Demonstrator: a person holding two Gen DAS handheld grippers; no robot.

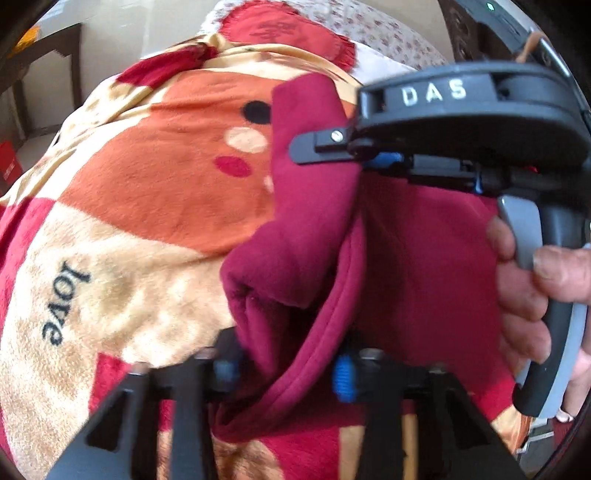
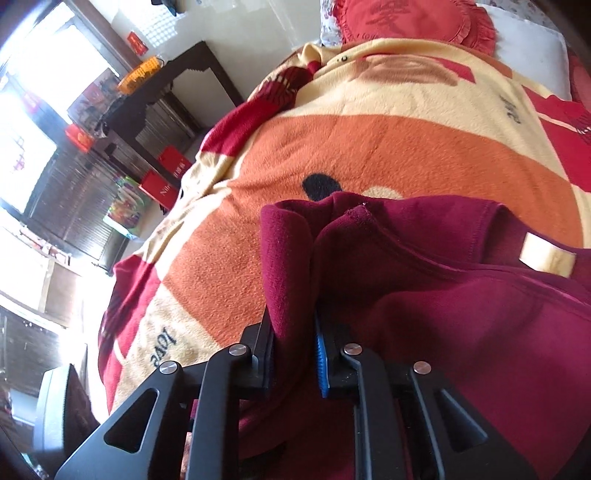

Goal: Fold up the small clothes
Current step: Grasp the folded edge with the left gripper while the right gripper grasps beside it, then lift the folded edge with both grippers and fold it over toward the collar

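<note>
A small dark red fleece garment (image 1: 314, 236) lies bunched on a patterned blanket (image 1: 147, 192). My left gripper (image 1: 286, 369) is shut on a hemmed fold of it at the bottom of the left wrist view. My right gripper (image 1: 332, 151) comes in from the right there, held by a hand, shut on an upper edge of the cloth. In the right wrist view my right gripper (image 2: 293, 350) pinches a raised fold of the garment (image 2: 461, 295) between its blue pads (image 2: 320, 365). A cream label (image 2: 546, 254) shows on the garment.
The orange, cream and red blanket (image 2: 369, 147) covers a bed, with a red cushion (image 2: 417, 18) at its head. A dark wooden table (image 2: 166, 92), red boxes (image 2: 162, 181) and bright windows stand to the left of the bed.
</note>
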